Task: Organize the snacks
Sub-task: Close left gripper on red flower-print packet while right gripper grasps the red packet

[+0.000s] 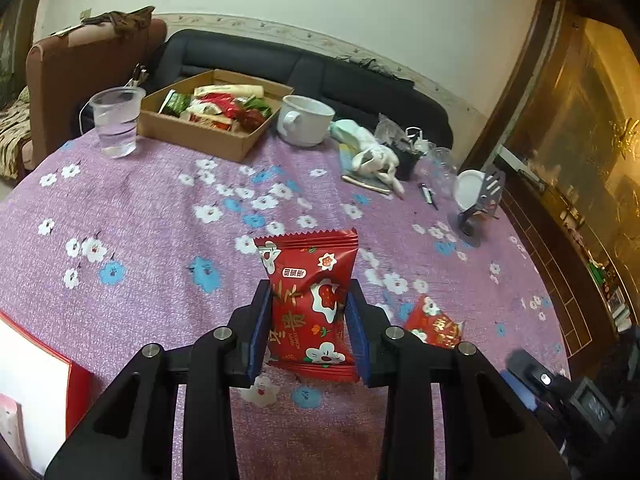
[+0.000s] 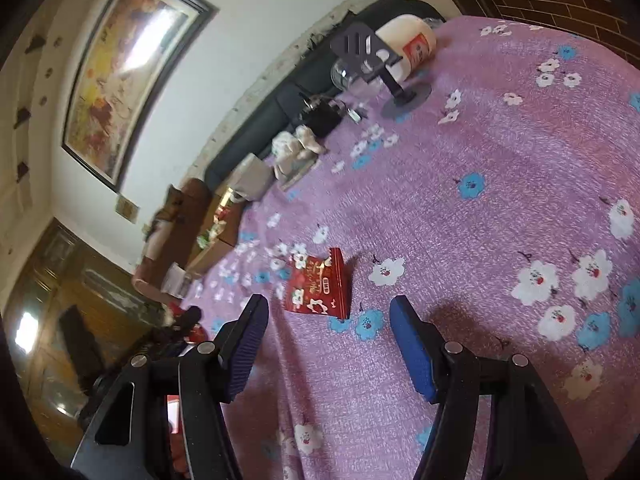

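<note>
My left gripper (image 1: 308, 292) is shut on a red snack packet (image 1: 310, 280) with white flowers and holds it upright above the purple flowered tablecloth (image 1: 160, 216). A second red packet (image 1: 434, 326) lies on the cloth just right of it; it also shows in the right wrist view (image 2: 318, 286). My right gripper (image 2: 328, 308) is open and empty, hovering just short of that packet. A cardboard box (image 1: 212, 114) with several snacks sits at the far side of the table.
A clear plastic cup of water (image 1: 116, 122) stands left of the box, a white mug (image 1: 306, 120) right of it. White cloth clutter (image 1: 374, 152), a pen (image 1: 428, 194) and a phone stand (image 1: 478, 204) with a white jar lie at the far right. A red-edged white box (image 1: 36, 368) is near left.
</note>
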A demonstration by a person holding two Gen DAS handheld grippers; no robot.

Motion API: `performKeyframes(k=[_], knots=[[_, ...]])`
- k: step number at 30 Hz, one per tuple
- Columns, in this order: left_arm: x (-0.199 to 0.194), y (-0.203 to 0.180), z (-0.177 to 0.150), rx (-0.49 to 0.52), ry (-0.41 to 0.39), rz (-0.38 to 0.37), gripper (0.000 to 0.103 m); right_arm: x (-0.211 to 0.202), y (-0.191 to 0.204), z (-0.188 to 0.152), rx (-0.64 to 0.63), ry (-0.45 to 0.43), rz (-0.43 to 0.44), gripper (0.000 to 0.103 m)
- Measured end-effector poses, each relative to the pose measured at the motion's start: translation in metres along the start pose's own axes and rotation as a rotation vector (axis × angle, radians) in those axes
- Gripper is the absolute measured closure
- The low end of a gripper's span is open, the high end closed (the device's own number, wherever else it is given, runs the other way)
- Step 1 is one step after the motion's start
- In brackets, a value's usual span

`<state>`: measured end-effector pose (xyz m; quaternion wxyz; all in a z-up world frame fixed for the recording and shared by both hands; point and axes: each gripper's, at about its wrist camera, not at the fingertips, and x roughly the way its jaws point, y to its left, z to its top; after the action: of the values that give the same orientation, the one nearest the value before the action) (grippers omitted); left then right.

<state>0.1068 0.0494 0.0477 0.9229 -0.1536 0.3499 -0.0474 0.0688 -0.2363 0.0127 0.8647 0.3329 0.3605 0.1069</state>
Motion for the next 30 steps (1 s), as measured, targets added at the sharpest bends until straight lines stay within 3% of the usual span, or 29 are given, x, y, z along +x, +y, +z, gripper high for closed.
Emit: performKeyframes(k=[3, 7, 13, 17, 21, 24, 30], knots=[[-0.004, 0.003, 0.002, -0.024, -0.001, -0.023, 0.07, 0.012, 0.017, 0.013, -0.029, 0.02, -0.036, 0.037], [-0.002, 0.008, 0.004, -0.048, 0.01, -0.037, 0.07, 0.04, 0.044, 0.024, -0.12, 0.067, -0.156, 0.037], [-0.004, 0.011, 0.006, -0.067, 0.009, -0.044, 0.07, 0.081, 0.063, 0.019, -0.249, 0.112, -0.336, 0.037], [-0.005, 0.013, 0.005, -0.073, 0.009, -0.043, 0.07, 0.099, 0.061, 0.012, -0.288, 0.139, -0.407, 0.039], [-0.005, 0.012, 0.005, -0.071, 0.012, -0.036, 0.07, 0.106, 0.071, -0.003, -0.415, 0.094, -0.484, 0.045], [-0.005, 0.013, 0.006, -0.073, 0.009, -0.032, 0.07, 0.106, 0.076, -0.009, -0.467, 0.069, -0.49, 0.062], [-0.003, 0.01, 0.005, -0.05, 0.007, -0.007, 0.07, 0.094, 0.065, -0.002, -0.394, 0.06, -0.41, 0.077]])
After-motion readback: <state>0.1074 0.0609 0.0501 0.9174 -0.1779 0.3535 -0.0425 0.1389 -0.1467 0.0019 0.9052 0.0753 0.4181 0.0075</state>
